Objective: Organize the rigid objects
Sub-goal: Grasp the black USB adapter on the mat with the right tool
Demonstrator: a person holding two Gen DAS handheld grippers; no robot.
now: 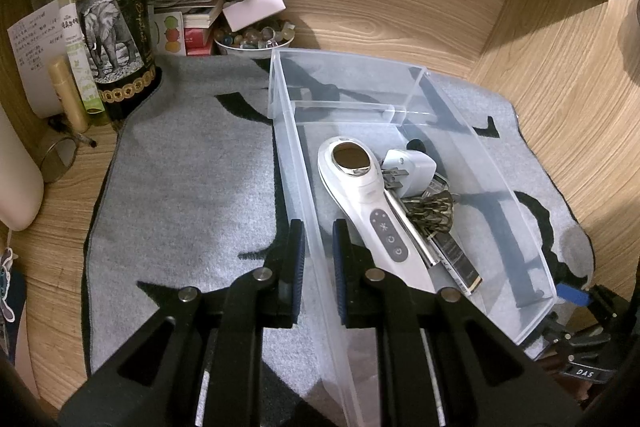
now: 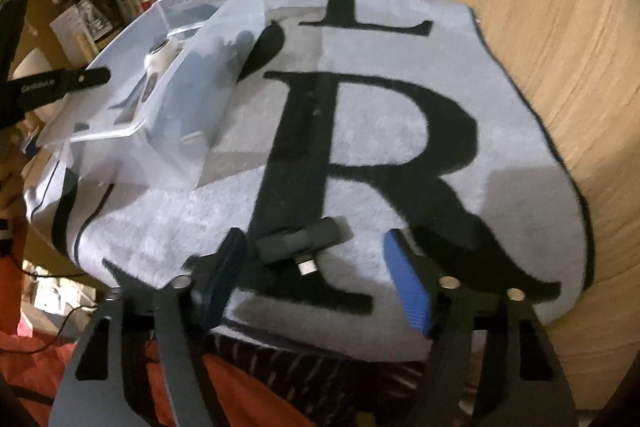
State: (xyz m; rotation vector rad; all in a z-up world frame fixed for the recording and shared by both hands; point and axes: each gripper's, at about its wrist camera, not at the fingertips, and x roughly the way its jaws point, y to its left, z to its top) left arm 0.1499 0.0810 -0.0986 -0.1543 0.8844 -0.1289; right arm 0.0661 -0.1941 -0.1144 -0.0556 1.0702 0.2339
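Observation:
A clear plastic bin [image 1: 472, 155] stands on the grey mat and holds a white handheld device [image 1: 370, 195], a white plug adapter [image 1: 408, 167], a camouflage keychain [image 1: 432, 211] and a dark stick. My left gripper [image 1: 319, 243] is shut on the bin's near left wall, one finger on each side. In the right wrist view the bin [image 2: 216, 39] is at the upper left. My right gripper [image 2: 320, 267] is open, and a small dark grey USB-C device [image 2: 304, 241] lies on the mat between its fingers.
A wine bottle [image 1: 114, 11] with an elephant label, boxes, papers and a bowl of stones [image 1: 254, 37] stand at the back left. Wooden walls close the back and right. The grey mat [image 2: 400, 167] carries big black letters.

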